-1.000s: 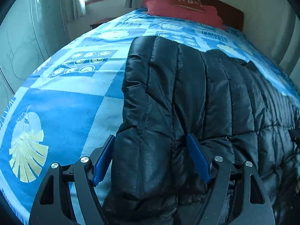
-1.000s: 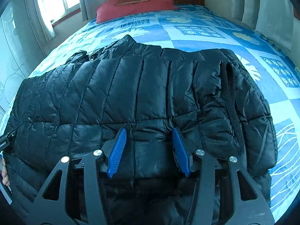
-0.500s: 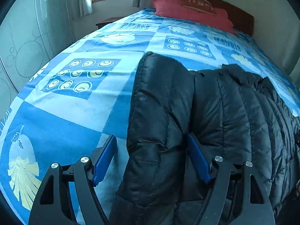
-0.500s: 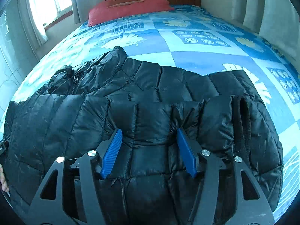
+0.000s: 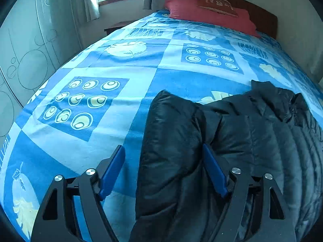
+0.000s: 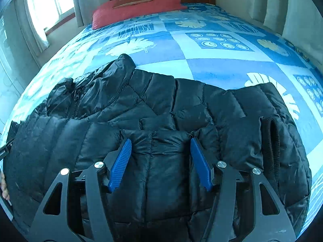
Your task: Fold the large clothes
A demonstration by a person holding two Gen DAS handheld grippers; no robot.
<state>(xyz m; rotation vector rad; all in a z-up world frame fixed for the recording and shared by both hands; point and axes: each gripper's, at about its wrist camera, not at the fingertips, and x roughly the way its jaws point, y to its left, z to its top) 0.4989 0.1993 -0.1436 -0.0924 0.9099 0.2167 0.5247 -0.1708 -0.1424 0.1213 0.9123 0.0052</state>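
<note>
A black quilted puffer jacket lies folded across the near part of the bed, with its collar showing beyond the folded layer. My left gripper straddles the jacket's left fold. Its jaws are opening: the left pad stands clear over the bedspread and the right pad rests against the fabric. My right gripper is over the jacket near its middle, with a puffed panel between open pads. A ribbed cuff lies to its right.
The blue patterned bedspread stretches back to a red pillow at the wooden headboard. A window and curtains are at the far left, with a wardrobe door beside the bed. A person's fingers show at the right wrist view's left edge.
Both grippers have drawn back toward the bed's near edge, so more bedspread and the collar show. The right jaws widened. The left jaws widened, and the left pad came off the fabric.
</note>
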